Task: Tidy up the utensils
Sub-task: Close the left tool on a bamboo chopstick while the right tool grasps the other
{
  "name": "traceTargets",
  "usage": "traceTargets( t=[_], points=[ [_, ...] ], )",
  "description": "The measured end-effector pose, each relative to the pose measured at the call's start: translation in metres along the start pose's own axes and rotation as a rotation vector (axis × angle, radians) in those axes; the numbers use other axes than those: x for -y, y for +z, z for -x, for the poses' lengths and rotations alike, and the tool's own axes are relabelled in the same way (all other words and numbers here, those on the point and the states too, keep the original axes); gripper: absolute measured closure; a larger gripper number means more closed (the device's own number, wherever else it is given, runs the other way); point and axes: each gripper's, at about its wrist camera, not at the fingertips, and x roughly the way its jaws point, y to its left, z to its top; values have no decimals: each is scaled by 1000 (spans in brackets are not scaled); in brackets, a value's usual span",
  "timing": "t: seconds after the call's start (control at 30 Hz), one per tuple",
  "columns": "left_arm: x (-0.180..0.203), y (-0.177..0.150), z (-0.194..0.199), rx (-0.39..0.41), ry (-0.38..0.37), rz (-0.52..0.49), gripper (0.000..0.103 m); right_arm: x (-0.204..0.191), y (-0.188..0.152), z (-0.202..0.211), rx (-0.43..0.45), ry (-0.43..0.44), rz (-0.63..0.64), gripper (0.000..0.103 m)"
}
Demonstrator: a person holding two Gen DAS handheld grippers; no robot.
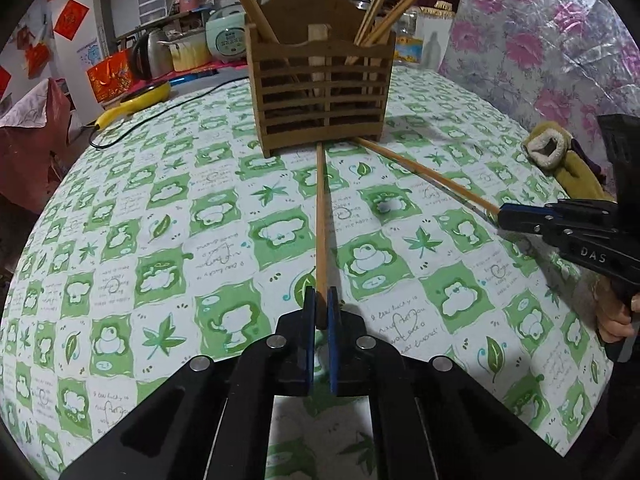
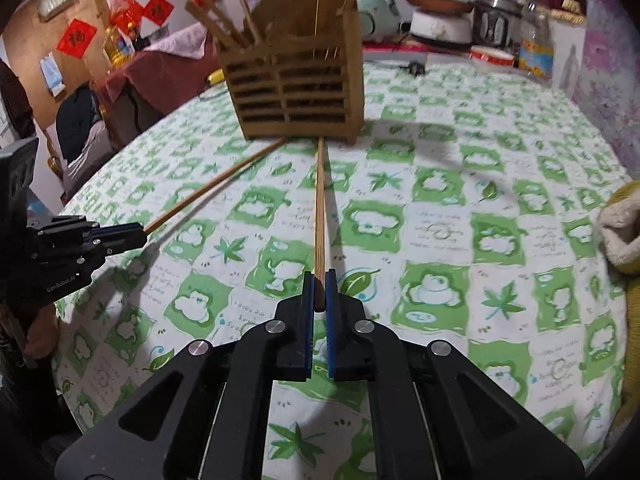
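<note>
A slatted wooden utensil holder (image 1: 320,92) (image 2: 296,92) stands upright on the green-and-white tablecloth (image 1: 180,240), with several chopsticks leaning in both compartments. Two more chopsticks lie on the cloth, their far ends at the holder's foot. My left gripper (image 1: 321,294) is shut on the near end of one chopstick (image 1: 320,216); from the right wrist it shows at the left (image 2: 142,232), gripping that stick (image 2: 216,184). My right gripper (image 2: 319,276) is shut on the other chopstick (image 2: 319,208), and in the left wrist view it sits at the right (image 1: 500,214) on its stick (image 1: 424,174).
A yellow-green glove (image 1: 560,156) (image 2: 620,236) lies near the table's right edge. Behind the holder are a kettle (image 1: 154,54), a rice cooker (image 1: 228,36), a yellow pan (image 1: 140,98) and a black cable (image 1: 168,110). A bottle (image 2: 536,40) stands at the back right.
</note>
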Motion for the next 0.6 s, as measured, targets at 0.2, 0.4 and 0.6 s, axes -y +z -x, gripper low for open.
traceTargets(
  t=[0.2, 0.4, 0.6],
  points=[
    [7, -8, 20, 21, 11, -5, 97, -5, -1, 21, 62, -28, 23, 97],
    [4, 13, 53, 102, 24, 24, 97, -13, 19, 58, 180, -36, 39, 97],
    [-5, 64, 73, 164, 8, 70, 97, -16, 67, 84, 283, -32, 15, 97]
  ],
)
